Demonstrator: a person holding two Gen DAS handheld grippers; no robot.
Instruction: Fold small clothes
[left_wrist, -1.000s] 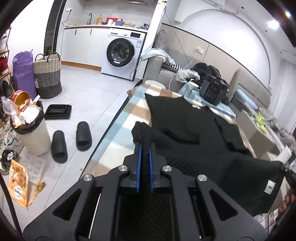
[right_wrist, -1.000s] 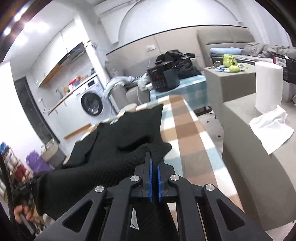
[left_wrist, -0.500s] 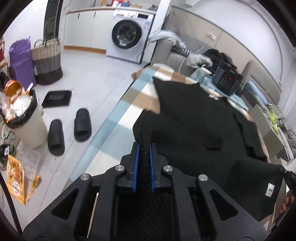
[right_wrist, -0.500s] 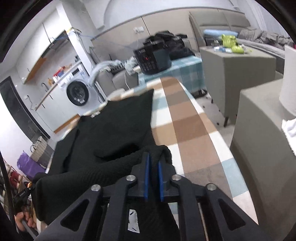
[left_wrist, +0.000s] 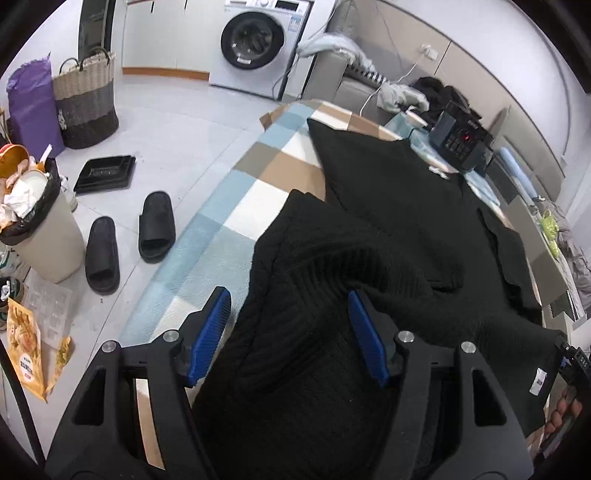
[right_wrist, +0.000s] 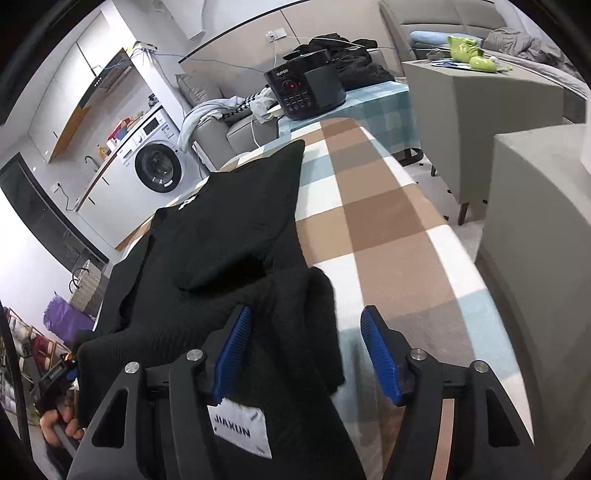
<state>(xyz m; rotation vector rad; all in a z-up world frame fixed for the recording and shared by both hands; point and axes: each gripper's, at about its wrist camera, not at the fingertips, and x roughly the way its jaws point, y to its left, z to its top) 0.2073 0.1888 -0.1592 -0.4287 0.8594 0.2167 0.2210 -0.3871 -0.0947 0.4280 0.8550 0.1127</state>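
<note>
Black sweater (left_wrist: 388, 206) lengthwise on checked blanket (right_wrist: 388, 229), hem fwd, both jaws apart

The left gripper (left_wrist: 288, 325) has its blue-padded jaws spread wide, pointing toward 12 o'clock. The right gripper (right_wrist: 306, 350) matches it, jaws parted, pads gripping nothing.

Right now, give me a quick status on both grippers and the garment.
Left gripper open, right gripper open. Black knit garment lies folded over on the checked blanket, fabric bunched between both sets of fingers. Nothing blocking.
</note>
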